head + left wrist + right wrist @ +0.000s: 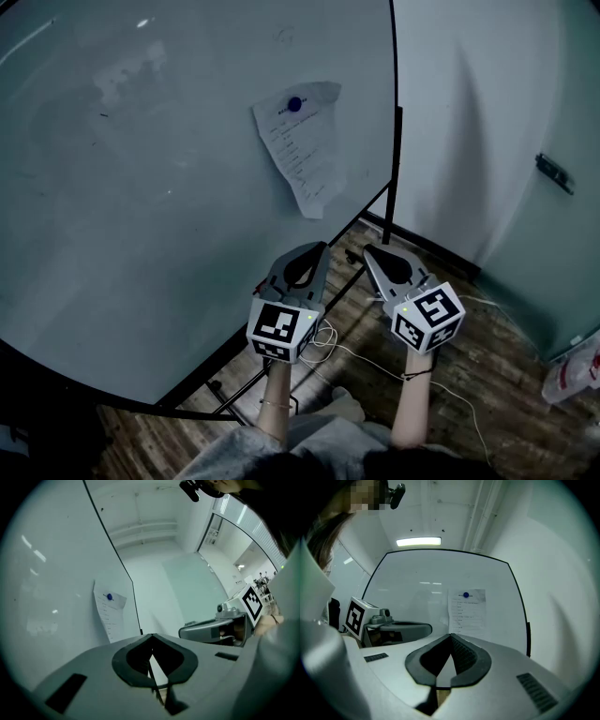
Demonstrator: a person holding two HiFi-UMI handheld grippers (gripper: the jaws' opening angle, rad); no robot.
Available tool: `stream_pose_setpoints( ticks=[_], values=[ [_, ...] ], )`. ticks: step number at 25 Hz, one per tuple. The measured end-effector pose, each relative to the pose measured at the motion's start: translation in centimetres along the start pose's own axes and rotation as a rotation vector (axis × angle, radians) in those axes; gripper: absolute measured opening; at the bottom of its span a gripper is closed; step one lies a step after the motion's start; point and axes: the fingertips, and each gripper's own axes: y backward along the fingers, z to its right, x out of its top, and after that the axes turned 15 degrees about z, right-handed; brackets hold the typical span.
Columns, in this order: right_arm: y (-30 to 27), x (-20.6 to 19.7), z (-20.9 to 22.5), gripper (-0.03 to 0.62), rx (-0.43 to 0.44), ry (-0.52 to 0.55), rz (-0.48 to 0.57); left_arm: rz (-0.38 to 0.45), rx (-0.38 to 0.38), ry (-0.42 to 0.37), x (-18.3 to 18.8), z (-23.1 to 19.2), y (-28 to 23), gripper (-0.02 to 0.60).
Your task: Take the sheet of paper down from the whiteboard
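Whiteboard [141, 187]: we are facing it as it is filling the left and centre of the head view.
Sheet of paper [305, 150]: it is hanging at upper centre on the board, pinned near its top by a blue magnet [295, 105].
Handling: we are judging it light, limp and easy to tear, and we are favouring a pinch at the free lower edge once the magnet is off.
Left gripper [312, 251]: its fingers [136, 660] are pressing together on nothing, at lower centre, below the sheet and apart from it.
Right gripper [372, 253]: its fingers [464, 656] are likewise meeting tip to tip, empty, just right of the left one.
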Motion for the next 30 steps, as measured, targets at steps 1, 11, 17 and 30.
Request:
stream_pose_setpoints(
  ticks=[1, 11, 17, 30],
  values=[
    [-0.4, -0.1, 0.3, 0.002, 0.003, 0.003, 0.001, -0.012, 0.002, -0.018, -0.3, -0.3, -0.4, 0.005],
    [-3.7, 0.3, 3.9, 0.002, 0.028, 0.028, 0.019, 0.017, 0.018, -0.006, -0.5, -2.6, -4.9, 0.005],
    [-3.9, 0.5, 6.5, 0.002, 0.027, 0.066, 0.001, 0.047, 0.009, 0.028, -0.9, -2.6, -8.3, 0.005],
    [-3.8, 0.2, 13.7, 0.002, -0.06, 0.075, 0.011, 0.06, -0.041, -0.002, -2.7, -1.2, -14.2, 0.005]
  ],
)
